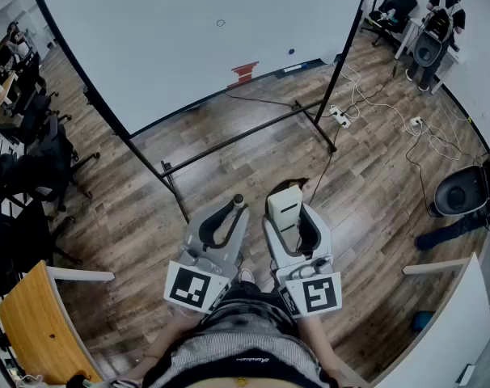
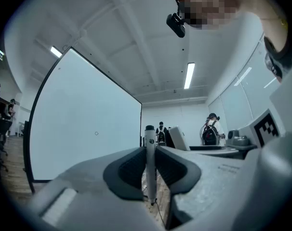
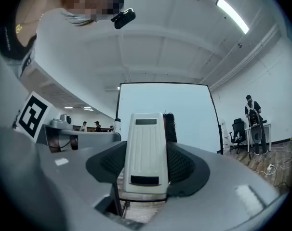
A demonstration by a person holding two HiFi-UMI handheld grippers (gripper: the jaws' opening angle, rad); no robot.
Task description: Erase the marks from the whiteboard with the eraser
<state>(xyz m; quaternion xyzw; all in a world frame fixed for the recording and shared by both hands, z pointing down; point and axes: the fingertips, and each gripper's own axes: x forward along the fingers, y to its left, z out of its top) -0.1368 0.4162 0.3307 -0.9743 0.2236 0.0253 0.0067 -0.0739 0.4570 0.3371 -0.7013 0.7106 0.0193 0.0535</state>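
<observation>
Before the whiteboard (image 1: pixel 196 47), right tool (image 1: pixel 291 217) clamped on the eraser (image 3: pixel 145 148), left tool (image 1: pixel 231 211) pinching a marker (image 2: pixel 150 167).

White eraser (image 3: pixel 145 148) gripped upright, whiteboard (image 1: pixel 172 55) with small, seemingly circular mark (image 1: pixel 221 23)

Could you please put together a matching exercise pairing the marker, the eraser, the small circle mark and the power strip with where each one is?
Things:
1. marker
2. eraser
3. circle mark
4. power strip

Places:
A. lying on the wooden floor
B. clamped in the right gripper
C. drawn on the whiteboard
D. clamped in the left gripper

Pairs: 1-D, 2-B, 3-C, 4-A
</observation>
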